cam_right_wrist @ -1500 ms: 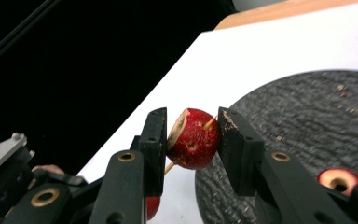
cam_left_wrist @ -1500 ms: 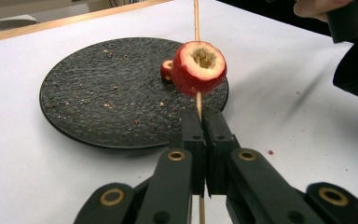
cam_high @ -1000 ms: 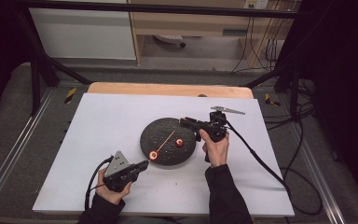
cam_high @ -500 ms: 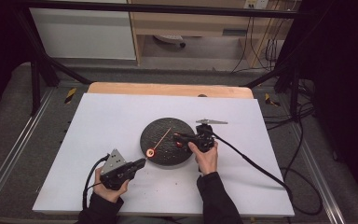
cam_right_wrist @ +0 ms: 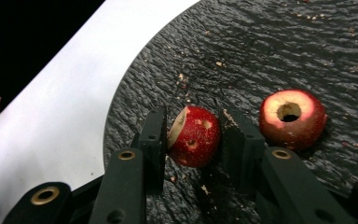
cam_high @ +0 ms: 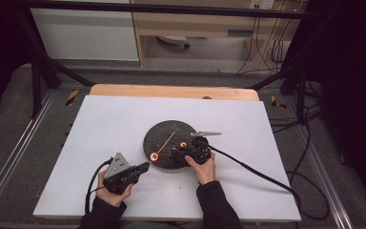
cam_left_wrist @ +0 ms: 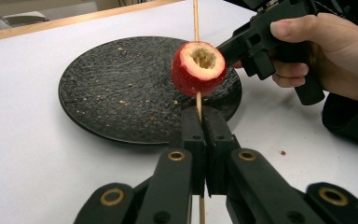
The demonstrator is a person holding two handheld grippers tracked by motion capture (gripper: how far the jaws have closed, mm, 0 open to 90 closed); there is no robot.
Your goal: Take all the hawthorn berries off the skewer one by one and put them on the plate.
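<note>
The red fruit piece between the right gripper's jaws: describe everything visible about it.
The red fruit piece is small and round, with glossy dark red skin marked by pale specks and small pits. One side is cut, showing cream flesh, and faces the left jaw in the right gripper view. It rests on the textured black plate among crumbs. The right gripper brackets it with jaws apart; contact is unclear. A second cored piece lies beside it.

The high view hangs above the table's near edge, facing forward and down over the whole table (cam_high: 100, 119). Both gripper views sit low and close, sharing the dark plate (cam_left_wrist: 107, 88) near the table's middle with it.
</note>
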